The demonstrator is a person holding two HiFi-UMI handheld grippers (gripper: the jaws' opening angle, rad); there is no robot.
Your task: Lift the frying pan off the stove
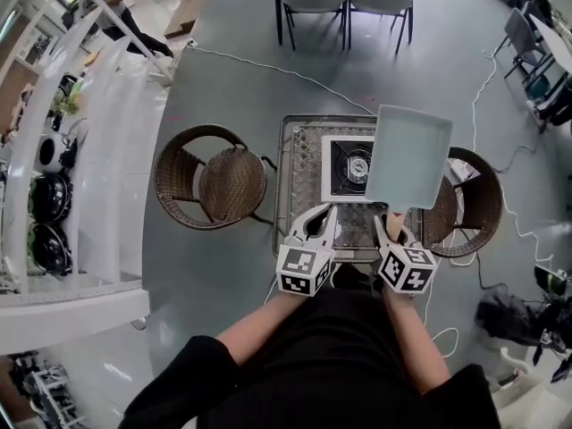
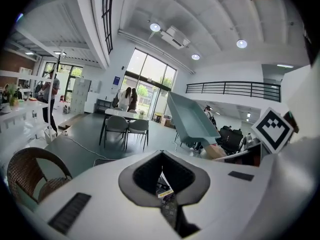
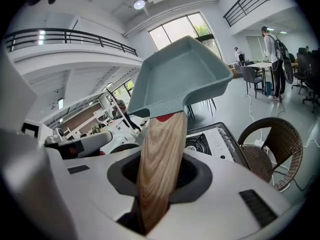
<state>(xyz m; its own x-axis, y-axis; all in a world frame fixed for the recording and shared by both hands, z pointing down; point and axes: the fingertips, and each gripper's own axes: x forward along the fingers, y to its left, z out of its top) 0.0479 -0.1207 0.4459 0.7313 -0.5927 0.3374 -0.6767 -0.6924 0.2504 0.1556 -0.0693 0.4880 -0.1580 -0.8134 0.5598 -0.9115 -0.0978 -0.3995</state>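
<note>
Now, right gripper clamped on the wooden handle of the square pale-green frying pan, pan held up above the stove, left gripper alongside, jaws together, empty

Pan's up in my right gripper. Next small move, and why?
Probably carry the pale teal square frying pan sideways, clear of the white single-burner stove: the right gripper clamps its wooden handle, and the pan hangs tilted above the stove.
</note>
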